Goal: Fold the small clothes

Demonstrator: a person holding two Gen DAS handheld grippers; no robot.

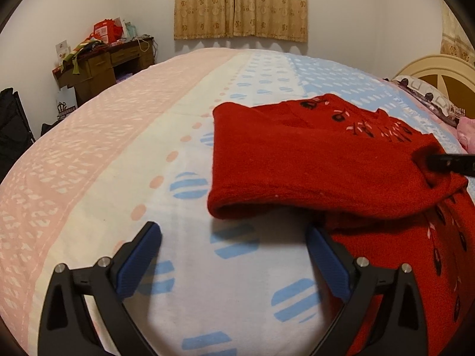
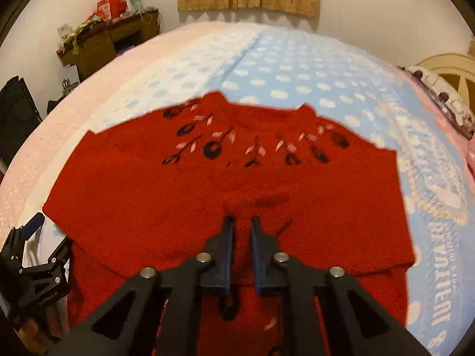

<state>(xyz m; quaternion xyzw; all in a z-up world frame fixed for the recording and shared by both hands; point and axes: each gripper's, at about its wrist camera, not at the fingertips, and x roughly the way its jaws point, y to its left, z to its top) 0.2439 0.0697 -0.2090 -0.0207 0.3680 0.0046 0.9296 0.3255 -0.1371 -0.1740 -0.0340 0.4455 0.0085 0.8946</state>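
Observation:
A red fleece top (image 2: pixel 225 184) with black and pink flower embroidery lies on the bed, partly folded over itself. In the left wrist view it (image 1: pixel 320 166) sits to the right with a folded edge lifted. My right gripper (image 2: pixel 242 222) is shut on a pinch of the red fabric near the fold's middle; its tip also shows in the left wrist view (image 1: pixel 448 163). My left gripper (image 1: pixel 234 234) is open and empty, just left of the top's lower edge, above the bedspread; it also shows in the right wrist view (image 2: pixel 47 231).
The bed (image 1: pixel 118 160) has a pink, white and blue patterned spread. A cluttered wooden desk (image 1: pixel 98 62) stands at the far left wall. A headboard (image 1: pixel 439 74) and pillows (image 1: pixel 427 98) are at the right. Curtains (image 1: pixel 240 3) hang behind.

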